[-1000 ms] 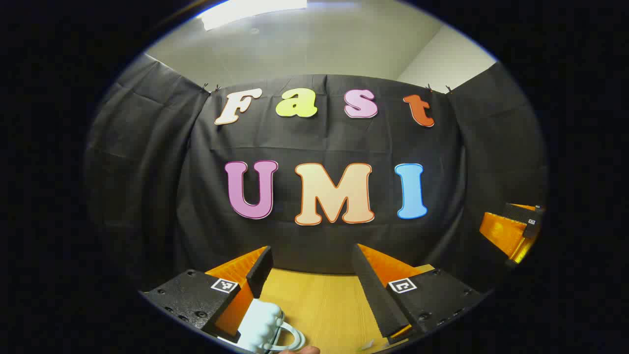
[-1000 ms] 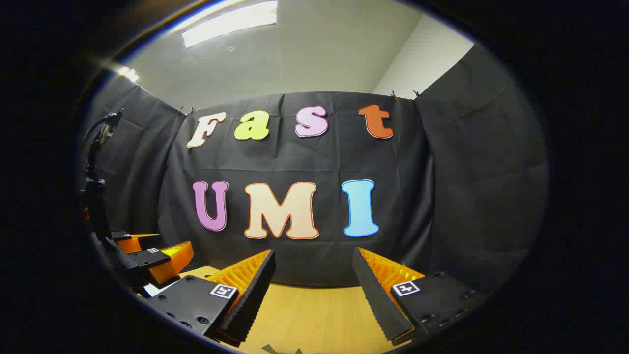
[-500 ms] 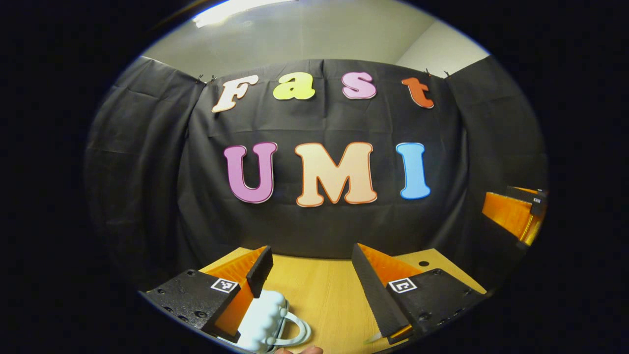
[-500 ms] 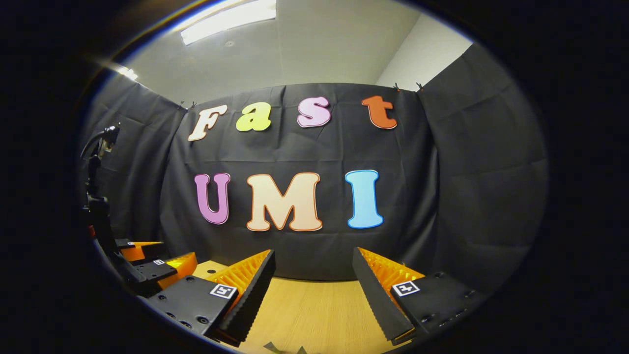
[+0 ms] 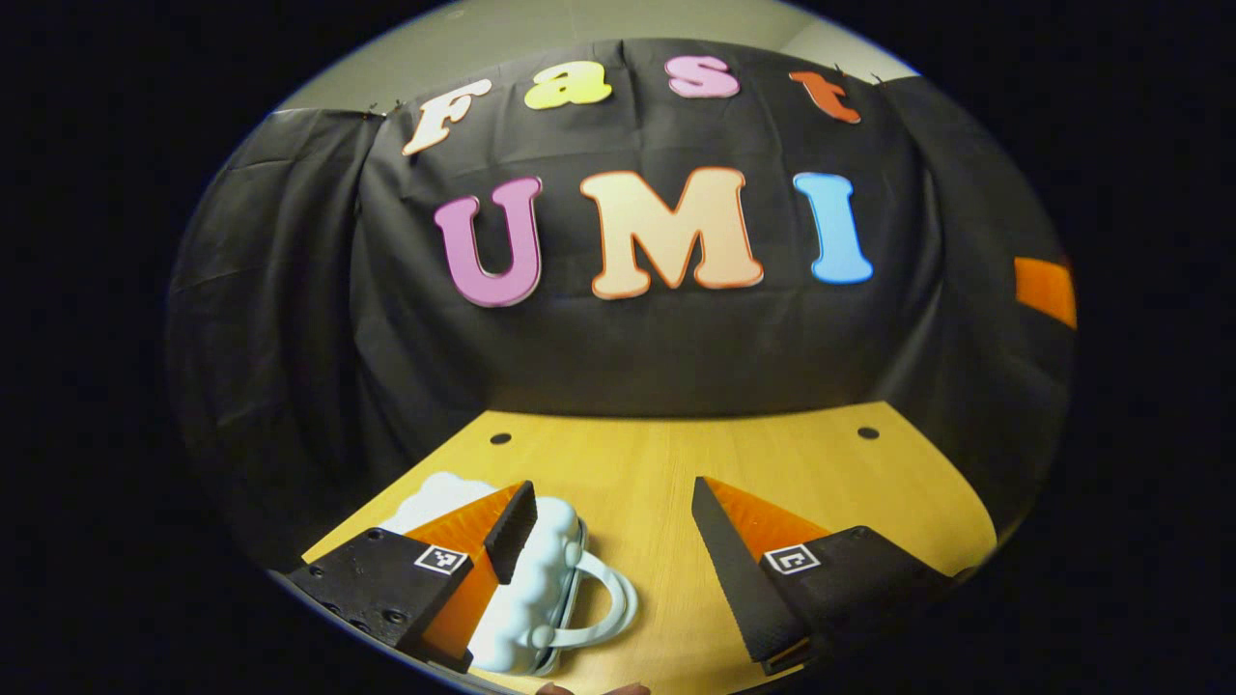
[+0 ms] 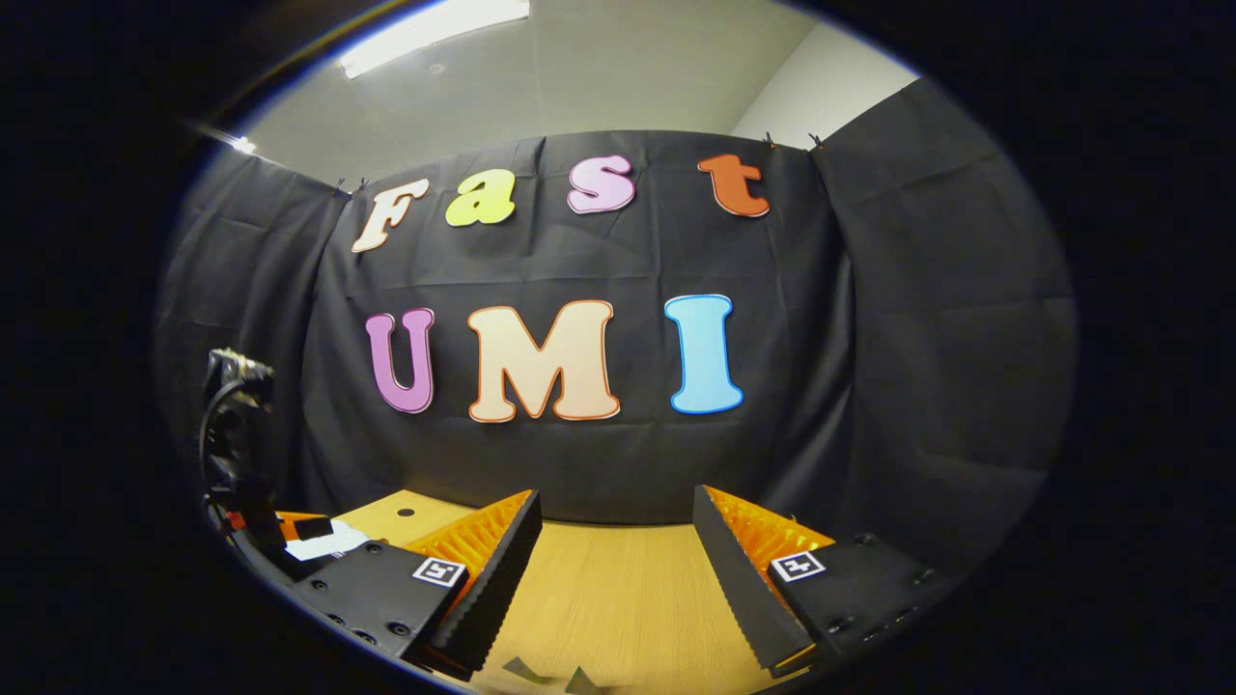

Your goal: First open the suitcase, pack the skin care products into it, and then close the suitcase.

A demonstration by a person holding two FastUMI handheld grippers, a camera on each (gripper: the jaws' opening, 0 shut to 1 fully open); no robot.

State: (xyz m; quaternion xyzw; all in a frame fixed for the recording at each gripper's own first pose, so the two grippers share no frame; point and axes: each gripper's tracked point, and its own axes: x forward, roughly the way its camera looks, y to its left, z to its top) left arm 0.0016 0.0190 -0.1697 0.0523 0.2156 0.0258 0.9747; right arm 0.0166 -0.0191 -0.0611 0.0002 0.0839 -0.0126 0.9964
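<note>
In the left gripper view, the left gripper (image 5: 610, 510) hangs over a wooden counter (image 5: 676, 463) with its jaws set wide and nothing between them. The suitcase (image 5: 526, 589), a small pale blue case, lies flat on the counter at the lower left, partly under the left finger, whose tip crosses over its bumpy top; whether finger and case touch cannot be told. The case is closed, its shell moulded in rounded, puffy lobes with a smooth, matte look, and a thin looped handle (image 5: 608, 603) of the same pale colour arcs out from its side into the gap between the jaws, lying flat on the wood. The right finger stands well apart from the case, over bare counter. The counter is light wood with a fine straight grain, and two small dark round holes sit near its far edge by the black cloth wall. In the right gripper view, the right gripper (image 6: 615, 533) is held above the same grained counter (image 6: 618, 598), its jaws also wide and empty; the inner faces of the fingers are ribbed in fine saw-tooth ridges. At the far left of this view the left gripper (image 6: 290, 531) sits low by the counter's edge, a dark cable looping up behind it; its jaw state cannot be told from here.
</note>
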